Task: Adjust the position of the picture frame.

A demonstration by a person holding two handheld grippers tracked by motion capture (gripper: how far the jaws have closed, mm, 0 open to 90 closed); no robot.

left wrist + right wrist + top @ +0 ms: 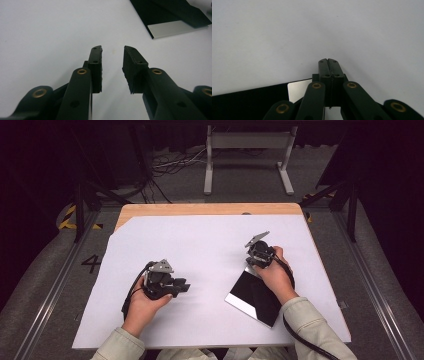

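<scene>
Matte black tool over glossy black panel

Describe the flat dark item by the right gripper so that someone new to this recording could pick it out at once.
Start at the white sheet that covers the wooden table. On its near right part, just below the right gripper, lies a flat black panel, set at a slant. A pale, shiny strip along one edge sets it apart; it is the one dark thing on the sheet besides the grippers.
</scene>
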